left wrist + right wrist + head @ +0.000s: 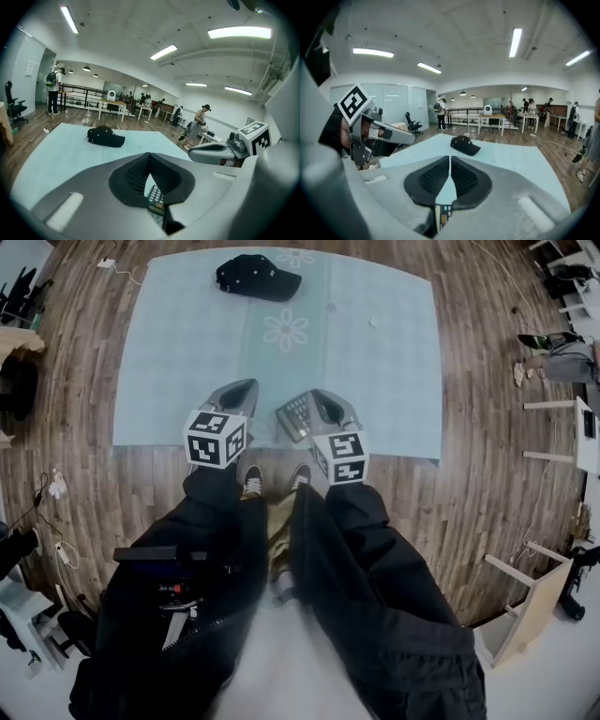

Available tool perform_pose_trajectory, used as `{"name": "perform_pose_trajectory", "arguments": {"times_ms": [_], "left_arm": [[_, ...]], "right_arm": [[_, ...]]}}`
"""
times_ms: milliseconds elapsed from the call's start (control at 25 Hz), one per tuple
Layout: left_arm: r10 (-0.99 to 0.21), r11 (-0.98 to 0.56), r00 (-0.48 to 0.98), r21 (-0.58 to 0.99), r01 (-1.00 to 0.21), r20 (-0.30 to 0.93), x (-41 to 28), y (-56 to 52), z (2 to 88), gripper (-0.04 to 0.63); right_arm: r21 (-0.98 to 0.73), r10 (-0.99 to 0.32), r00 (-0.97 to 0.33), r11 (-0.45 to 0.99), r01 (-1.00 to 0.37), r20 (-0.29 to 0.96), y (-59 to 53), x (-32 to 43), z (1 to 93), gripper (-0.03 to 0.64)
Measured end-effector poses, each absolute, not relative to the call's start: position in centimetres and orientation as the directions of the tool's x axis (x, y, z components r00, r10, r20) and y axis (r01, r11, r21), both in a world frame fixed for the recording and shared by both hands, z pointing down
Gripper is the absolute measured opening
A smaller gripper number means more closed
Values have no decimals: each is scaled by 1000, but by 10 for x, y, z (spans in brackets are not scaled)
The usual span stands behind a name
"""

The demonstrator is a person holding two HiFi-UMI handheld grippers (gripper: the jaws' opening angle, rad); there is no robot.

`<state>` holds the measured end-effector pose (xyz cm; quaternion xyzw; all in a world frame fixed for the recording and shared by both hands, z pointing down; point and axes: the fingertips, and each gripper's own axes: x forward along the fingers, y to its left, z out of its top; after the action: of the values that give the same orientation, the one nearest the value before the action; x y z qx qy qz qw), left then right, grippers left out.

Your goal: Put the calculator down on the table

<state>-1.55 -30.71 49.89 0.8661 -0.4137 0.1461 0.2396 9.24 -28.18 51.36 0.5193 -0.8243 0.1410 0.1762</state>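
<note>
Calculator [293, 415] lies face up on pale blue mat [178, 352] spread on wooden floor, near mat's front edge, between both grippers.
Left gripper [150, 158]: jaws clenched together, nothing in them.
Right gripper [450, 160]: jaws likewise together, empty; calculator shows only through gap below.
Judgement: put-down looks done, nothing left but clearing away.
Black cap [258, 277] well apart, untouched.
</note>
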Motion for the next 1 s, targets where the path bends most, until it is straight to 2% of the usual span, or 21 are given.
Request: {"name": "perform_pose_trajectory", "arguments": {"times_ms": [360,800,1000], "left_arm": [[-720,-627,660,205,-751,214,10,-350,379,2],[-732,-677,681,95,-730,20,20,-350,279,2],[-739,-673,673,49,-738,-26,20,-346,256,2]], "right_arm": [[57,-917,-363,376,-925,162,-316,118,372,2],[124,-945,-326,321,-939,-27,-316,131,272,0],[139,-944,-320,307,-941,-81,-310,133,249,0]]}}
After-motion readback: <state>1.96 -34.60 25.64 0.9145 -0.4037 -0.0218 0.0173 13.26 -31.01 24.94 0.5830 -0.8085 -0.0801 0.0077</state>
